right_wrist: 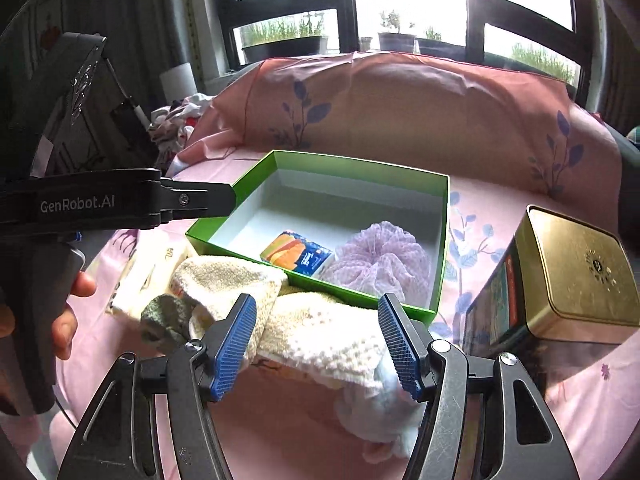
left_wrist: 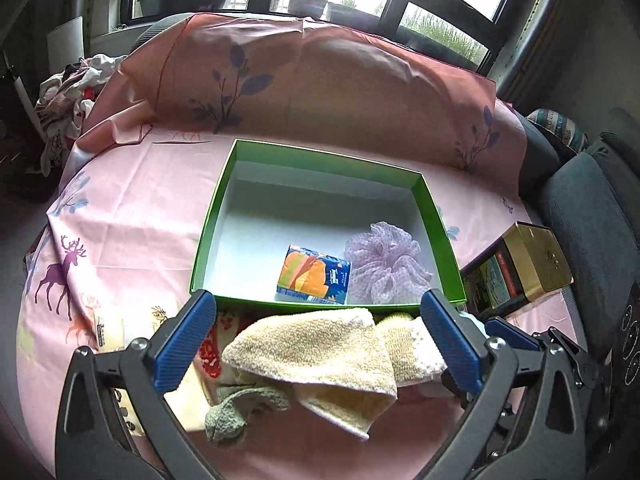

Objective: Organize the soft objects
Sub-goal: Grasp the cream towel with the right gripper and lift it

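Observation:
A green box with a white inside sits on the pink sheet. In it lie an orange tissue pack and a lilac mesh bath pouf. In front of the box lies a heap of soft things: a cream towel, a white knitted cloth and a grey-green knitted piece. My left gripper is open around the cream towel. My right gripper is open around the white knitted cloth.
A gold-lidded tin lies right of the box. A pink pillow stands behind it. A pile of clothes lies far left. A dark cushioned seat is at the right.

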Tool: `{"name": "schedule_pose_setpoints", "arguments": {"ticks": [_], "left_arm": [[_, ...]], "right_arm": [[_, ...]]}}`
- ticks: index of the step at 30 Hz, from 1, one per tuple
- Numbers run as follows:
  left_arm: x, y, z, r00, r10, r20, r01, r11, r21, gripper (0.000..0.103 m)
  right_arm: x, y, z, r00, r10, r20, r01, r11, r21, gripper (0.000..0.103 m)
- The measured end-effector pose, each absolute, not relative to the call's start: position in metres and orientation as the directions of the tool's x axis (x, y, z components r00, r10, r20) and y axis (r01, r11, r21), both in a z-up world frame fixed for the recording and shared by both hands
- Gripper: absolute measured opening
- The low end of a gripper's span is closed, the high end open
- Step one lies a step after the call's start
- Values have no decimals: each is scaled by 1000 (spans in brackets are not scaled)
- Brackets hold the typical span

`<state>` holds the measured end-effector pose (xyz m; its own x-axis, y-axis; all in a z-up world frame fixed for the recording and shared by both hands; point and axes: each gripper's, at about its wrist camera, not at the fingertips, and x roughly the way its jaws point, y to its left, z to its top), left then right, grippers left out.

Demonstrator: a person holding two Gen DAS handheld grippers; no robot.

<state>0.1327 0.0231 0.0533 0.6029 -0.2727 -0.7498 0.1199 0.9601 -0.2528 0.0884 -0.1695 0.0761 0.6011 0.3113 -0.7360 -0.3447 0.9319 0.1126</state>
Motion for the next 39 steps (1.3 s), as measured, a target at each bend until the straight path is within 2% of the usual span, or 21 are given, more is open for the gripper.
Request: {"name": "schedule_pose_setpoints", "arguments": {"ticks": [11,17,22,30,31,36,39], "left_arm": [[62,45,23,596,-292,-748,77,948,-309,102],[31,40,1,578,-304,-757,87,946,-313,102],[15,48,-9,569,-344,-746,78,927,-368,102],[13,74,-5,602,-330,-727,33,920,-390,102],[13,76,-6,602,-329,-728,29,919,-392,102],[19,84,-12,593,-335,-732,11,912,-409,102],[20,88,-13,590,-348,-728,6,904,-427,102]], "right_arm": [[37,-194,55,563,321,-761,-309,936,167,64],[24,-185,46,540,377,-752,-349,914,207,64],[29,-163,44,543,401,-738,-401,896,191,64],[68,-124,43,575,401,-713,-447,884,137,64],[73,-120,41,575,394,-717,-448,885,127,61],[95,-108,28,545,352,-761,-438,894,100,9],[88,-118,44,591,388,-707,-426,895,135,5]]}}
